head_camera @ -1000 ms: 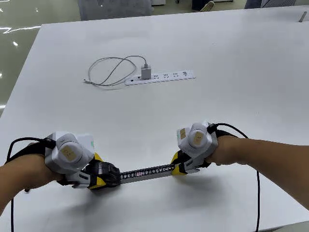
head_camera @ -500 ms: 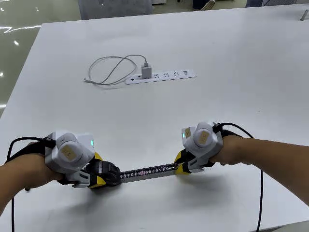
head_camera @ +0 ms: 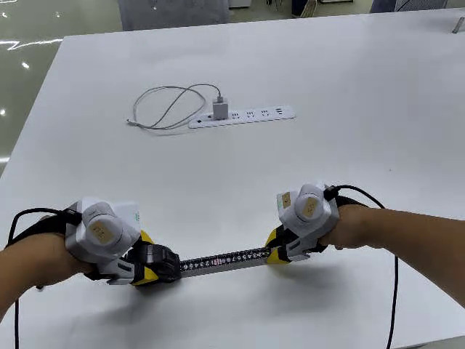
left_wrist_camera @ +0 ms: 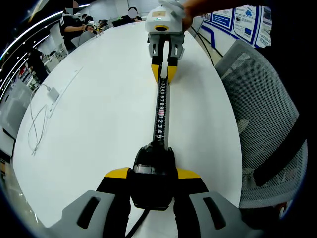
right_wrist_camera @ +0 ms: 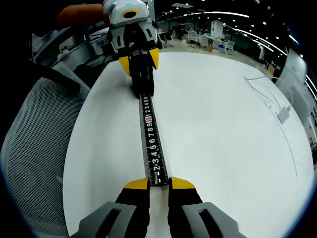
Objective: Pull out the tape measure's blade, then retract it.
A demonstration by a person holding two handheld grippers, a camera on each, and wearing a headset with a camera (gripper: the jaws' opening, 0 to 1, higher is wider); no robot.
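Observation:
The black tape measure case (head_camera: 156,263) lies low over the white table near its front edge, with my left gripper (head_camera: 147,265) shut on it; in the left gripper view the case (left_wrist_camera: 154,171) sits between the yellow-tipped fingers (left_wrist_camera: 117,173). Its black blade (head_camera: 225,259) with white numbers runs right to my right gripper (head_camera: 275,253), which is shut on the blade's end. In the right gripper view the blade (right_wrist_camera: 151,144) leads from my right gripper (right_wrist_camera: 159,185) away to the case (right_wrist_camera: 141,74) and my left gripper (right_wrist_camera: 139,55). The left gripper view shows the blade (left_wrist_camera: 161,113) reaching my right gripper (left_wrist_camera: 165,72).
A white power strip (head_camera: 242,116) with a plugged-in charger (head_camera: 219,110) and a looped white cable (head_camera: 166,106) lies further back on the table (head_camera: 327,87). A grey mesh chair (left_wrist_camera: 262,119) stands by the table's near edge. People sit far off in the room.
My right gripper has moved a little to the right with the blade's end, so slightly more blade shows. The left gripper and the case have stayed in place.

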